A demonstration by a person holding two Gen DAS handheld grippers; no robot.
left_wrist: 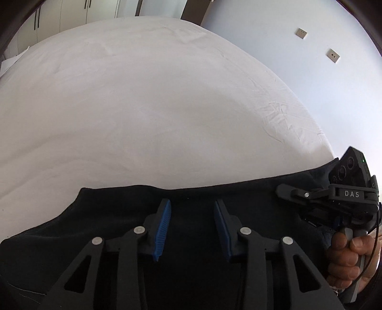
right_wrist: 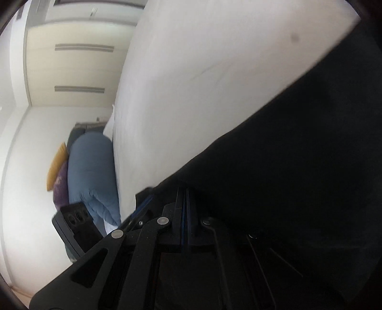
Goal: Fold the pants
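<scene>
The white bed (left_wrist: 143,107) carries the black pants (left_wrist: 191,238) along its near edge. The left gripper (left_wrist: 192,224) stands parted above the cloth, gripping nothing; the right gripper (right_wrist: 185,207) is closed, whether on fabric is unclear. Pinch the edge squarely before lifting.

The pants (left_wrist: 114,221) lie spread along the near edge of the bed (left_wrist: 143,107), with the bare sheet stretching away behind them toward the wardrobe doors (left_wrist: 62,14). The left gripper (left_wrist: 192,209) hangs over the pants near their far edge, and the right gripper (left_wrist: 281,190) sits to its right, over the same edge. Beside the bed, pillows (right_wrist: 93,176) are piled against the wall (right_wrist: 28,167).
</scene>
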